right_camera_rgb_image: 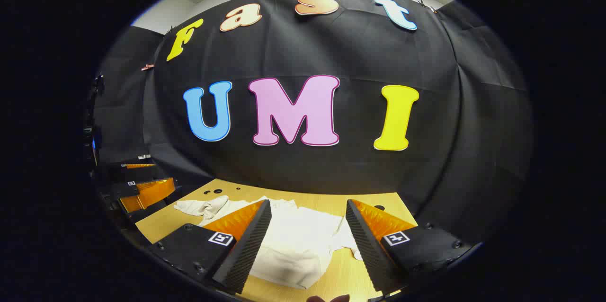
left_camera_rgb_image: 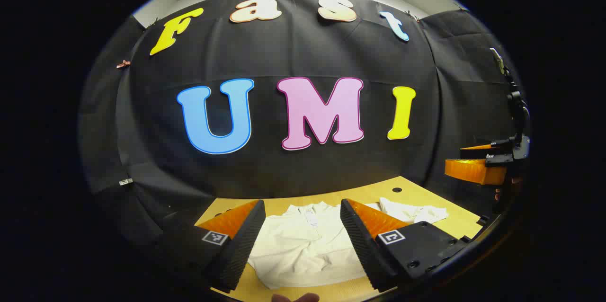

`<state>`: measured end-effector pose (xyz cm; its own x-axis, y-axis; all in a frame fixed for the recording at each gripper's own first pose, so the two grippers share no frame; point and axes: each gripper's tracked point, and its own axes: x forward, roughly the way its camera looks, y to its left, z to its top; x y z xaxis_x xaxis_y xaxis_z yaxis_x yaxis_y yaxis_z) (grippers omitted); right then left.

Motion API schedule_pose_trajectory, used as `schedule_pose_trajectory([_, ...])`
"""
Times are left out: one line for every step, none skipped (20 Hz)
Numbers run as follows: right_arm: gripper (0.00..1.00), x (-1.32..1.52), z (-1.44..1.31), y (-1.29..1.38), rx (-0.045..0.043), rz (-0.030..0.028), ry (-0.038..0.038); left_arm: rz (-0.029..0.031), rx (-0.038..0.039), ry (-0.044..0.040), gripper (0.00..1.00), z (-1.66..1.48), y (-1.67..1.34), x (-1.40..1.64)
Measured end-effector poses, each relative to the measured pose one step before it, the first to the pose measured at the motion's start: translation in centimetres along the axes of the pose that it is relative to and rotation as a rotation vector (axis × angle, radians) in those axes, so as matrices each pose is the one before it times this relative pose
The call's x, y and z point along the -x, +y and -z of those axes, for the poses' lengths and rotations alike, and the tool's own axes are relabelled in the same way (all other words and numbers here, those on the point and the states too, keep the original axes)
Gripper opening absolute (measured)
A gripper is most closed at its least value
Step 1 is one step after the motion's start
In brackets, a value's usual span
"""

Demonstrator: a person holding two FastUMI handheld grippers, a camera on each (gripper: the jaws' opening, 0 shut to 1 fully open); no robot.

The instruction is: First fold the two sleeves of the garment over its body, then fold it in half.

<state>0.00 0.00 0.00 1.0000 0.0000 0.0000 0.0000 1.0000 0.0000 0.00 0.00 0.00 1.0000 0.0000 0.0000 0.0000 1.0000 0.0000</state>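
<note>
White garment (left_camera_rgb_image: 307,245) lies spread on the wooden table (left_camera_rgb_image: 416,190), collar toward the booth wall, body rumpled. In the left gripper view one sleeve (left_camera_rgb_image: 412,212) sticks out to the side, flat on the table and clear of the body; in the right gripper view the same sleeve (right_camera_rgb_image: 201,207) trails off toward the other gripper. The opposite side looks bunched near the hem, and I cannot tell whether that sleeve is folded in or just crumpled. My reading: sleeve-folding step barely begun or not begun, halving fold not yet due. Left gripper (left_camera_rgb_image: 303,240) is held above the garment's midsection, fingers wide apart, nothing between them, no contact with cloth. Right gripper (right_camera_rgb_image: 307,245) hangs likewise over the garment, fingers spread wide, empty, not touching. The right gripper also appears at the far edge of the left gripper view, raised well off the table. Next move likely calls for lowering one gripper to the outstretched sleeve's cuff, pinching a single layer of cloth, then carrying it across onto the body without dragging the rest along.
</note>
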Motion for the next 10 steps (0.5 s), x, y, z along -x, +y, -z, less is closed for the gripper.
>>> schedule_pose_trajectory([0.97,-0.024,-0.016,-0.073,0.00100,-0.00015,-0.00033,0.00148,-0.00132,0.00064,0.99,0.016,-0.064,0.032])
schedule_pose_trajectory([0.98,0.001,0.054,-0.034,0.00084,0.00106,0.00015,0.00047,-0.00164,-0.00085,0.99,-0.065,-0.078,-0.038])
schedule_pose_trajectory([0.97,0.043,0.025,-0.043,-0.00031,0.00017,0.00059,0.00171,-0.00173,0.00055,0.99,0.100,-0.070,-0.013])
schedule_pose_trajectory([0.98,-0.032,-0.025,-0.089,-0.00116,0.00015,-0.00066,0.00127,-0.00188,-0.00041,0.99,-0.048,-0.056,0.003])
schedule_pose_trajectory([0.98,-0.064,0.008,-0.017,-0.00104,0.00014,0.00189,0.00023,-0.00213,0.00299,0.99,0.040,-0.083,-0.047])
schedule_pose_trajectory([0.97,0.000,0.058,-0.084,-0.00053,-0.00074,0.00026,0.00024,-0.00084,0.00175,0.99,0.060,-0.045,-0.014])
schedule_pose_trajectory([0.98,-0.037,0.031,-0.062,0.00093,-0.00006,0.00259,0.00012,0.00013,-0.00026,0.99,-0.006,-0.100,-0.019])
schedule_pose_trajectory([0.98,-0.053,0.071,-0.095,-0.00007,0.00007,0.00092,0.00013,0.00053,0.00041,0.99,-0.044,-0.039,-0.018])
schedule_pose_trajectory([0.98,-0.028,0.007,-0.154,-0.00115,0.00104,-0.00028,0.00062,-0.00048,0.00104,0.99,0.141,-0.122,-0.106])
schedule_pose_trajectory([0.98,-0.052,-0.072,-0.109,-0.00198,0.00154,-0.00100,0.00021,-0.00052,0.00224,0.99,0.070,-0.097,-0.062])
